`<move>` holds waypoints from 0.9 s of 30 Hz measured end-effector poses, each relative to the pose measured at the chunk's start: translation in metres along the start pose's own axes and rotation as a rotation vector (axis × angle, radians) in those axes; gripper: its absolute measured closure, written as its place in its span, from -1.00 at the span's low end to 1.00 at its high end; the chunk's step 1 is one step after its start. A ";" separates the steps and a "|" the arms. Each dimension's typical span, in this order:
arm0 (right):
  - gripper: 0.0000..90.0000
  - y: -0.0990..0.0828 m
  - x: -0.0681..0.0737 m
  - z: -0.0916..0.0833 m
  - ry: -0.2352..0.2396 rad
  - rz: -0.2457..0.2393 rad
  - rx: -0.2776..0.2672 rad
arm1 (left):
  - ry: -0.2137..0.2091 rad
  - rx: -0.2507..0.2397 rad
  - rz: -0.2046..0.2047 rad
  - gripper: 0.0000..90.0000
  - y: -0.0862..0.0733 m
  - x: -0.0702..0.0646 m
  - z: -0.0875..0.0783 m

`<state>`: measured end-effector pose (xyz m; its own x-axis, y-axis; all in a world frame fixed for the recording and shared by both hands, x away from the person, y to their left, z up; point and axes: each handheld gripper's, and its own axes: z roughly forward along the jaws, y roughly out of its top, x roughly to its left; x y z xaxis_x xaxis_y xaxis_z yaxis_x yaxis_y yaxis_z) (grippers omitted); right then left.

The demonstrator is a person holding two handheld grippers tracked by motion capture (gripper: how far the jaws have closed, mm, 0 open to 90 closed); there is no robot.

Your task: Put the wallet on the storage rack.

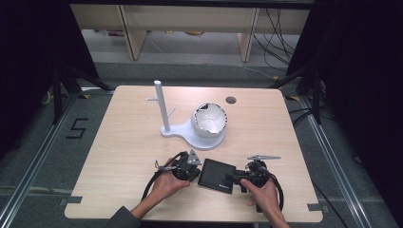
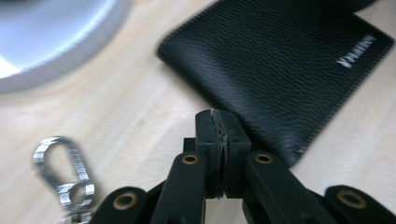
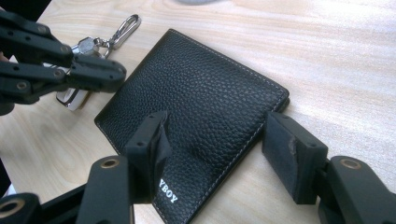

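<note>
A black leather wallet [image 1: 216, 175] lies flat near the table's front edge, between my two grippers. My left gripper [image 2: 219, 126] is shut with nothing between its pads, its tip just short of the wallet's [image 2: 280, 60] near edge. In the right gripper view the left gripper [image 3: 105, 74] hovers at the wallet's far corner. My right gripper [image 3: 219, 140] stands open astride a corner of the wallet [image 3: 196, 102]: one finger [image 3: 149, 144] rests on the leather, the other [image 3: 292, 158] is beside the edge. A bunch of keys with a silver carabiner [image 2: 63, 172] lies by the left gripper.
A white stand [image 1: 164, 111] with an upright post and a round base holds a white bowl [image 1: 209, 121] at the table's middle. A small round hole [image 1: 231, 100] sits at the back right. Bare wood surrounds the wallet.
</note>
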<state>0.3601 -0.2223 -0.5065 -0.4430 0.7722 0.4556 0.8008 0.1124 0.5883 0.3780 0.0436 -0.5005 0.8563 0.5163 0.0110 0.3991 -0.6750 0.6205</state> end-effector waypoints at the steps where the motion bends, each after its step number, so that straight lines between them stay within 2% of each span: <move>1: -0.08 0.000 0.000 0.000 -0.003 -0.002 -0.001 | 0.002 0.010 0.021 0.98 0.000 -0.001 0.000; 2: -0.10 0.000 0.000 0.001 -0.005 0.002 -0.004 | 0.001 0.002 0.011 0.99 0.000 -0.002 0.001; 4: -0.10 0.000 -0.001 0.002 0.006 0.011 -0.010 | -0.013 0.012 0.016 0.99 0.000 -0.003 -0.001; 5: -0.11 0.000 -0.001 0.002 -0.010 0.020 -0.010 | -0.024 0.002 0.003 0.99 0.000 -0.005 0.000; 6: -0.11 0.000 -0.002 0.002 0.006 0.032 -0.022 | -0.028 0.014 0.023 0.99 0.000 -0.006 -0.001; 8: -0.11 0.000 -0.005 0.003 0.013 0.072 -0.045 | -0.052 0.014 0.028 0.99 -0.001 -0.012 -0.002; 10: -0.11 0.000 -0.006 0.002 0.026 0.087 -0.049 | -0.052 0.011 0.032 0.99 -0.001 -0.015 -0.001; 11: -0.11 0.000 -0.007 0.001 0.030 0.096 -0.051 | -0.059 0.029 0.059 0.99 0.000 -0.015 -0.002; 13: -0.10 -0.001 -0.008 0.001 0.031 0.110 -0.057 | -0.062 0.017 0.056 0.99 0.000 -0.018 -0.001; 14: -0.07 -0.002 -0.007 0.001 0.032 0.149 -0.060 | -0.063 0.017 0.057 0.99 0.000 -0.018 -0.001; 15: -0.06 -0.002 -0.008 0.001 0.034 0.158 -0.059 | -0.068 0.017 0.049 0.99 0.000 -0.017 -0.001; 17: -0.04 -0.003 -0.008 -0.001 0.061 0.207 -0.065 | -0.064 0.011 0.050 0.99 0.000 -0.018 -0.001; 18: -0.02 -0.004 -0.011 -0.001 0.055 0.187 -0.078 | -0.064 0.011 0.050 0.99 0.000 -0.018 -0.001; 21: 0.07 -0.005 -0.012 -0.001 0.065 0.214 -0.078 | -0.071 0.024 0.064 0.99 0.001 -0.019 -0.001; 22: 0.18 -0.006 -0.012 0.000 0.082 0.228 -0.071 | -0.074 0.013 0.057 0.99 0.001 -0.020 0.000; 23: 0.34 -0.008 -0.012 0.002 0.123 0.251 -0.061 | -0.076 0.007 0.049 0.99 0.001 -0.021 0.001; 24: 0.36 -0.009 -0.008 0.004 0.176 0.321 -0.059 | -0.065 0.022 0.084 0.99 0.002 -0.022 0.000; 25: 0.37 -0.009 -0.008 0.006 0.147 0.250 -0.076 | -0.053 0.010 0.078 0.99 0.003 -0.025 0.001; 26: 0.51 -0.003 -0.004 0.002 0.146 0.178 -0.087 | -0.048 0.031 0.107 0.99 0.004 -0.025 0.000; 27: 0.51 -0.003 -0.004 0.002 0.146 0.178 -0.087 | -0.048 0.031 0.107 0.99 0.004 -0.025 0.000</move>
<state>0.3597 -0.2244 -0.5113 -0.3569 0.6756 0.6451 0.8365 -0.0763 0.5427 0.3584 0.0283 -0.4985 0.9090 0.4150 0.0384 0.3134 -0.7416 0.5931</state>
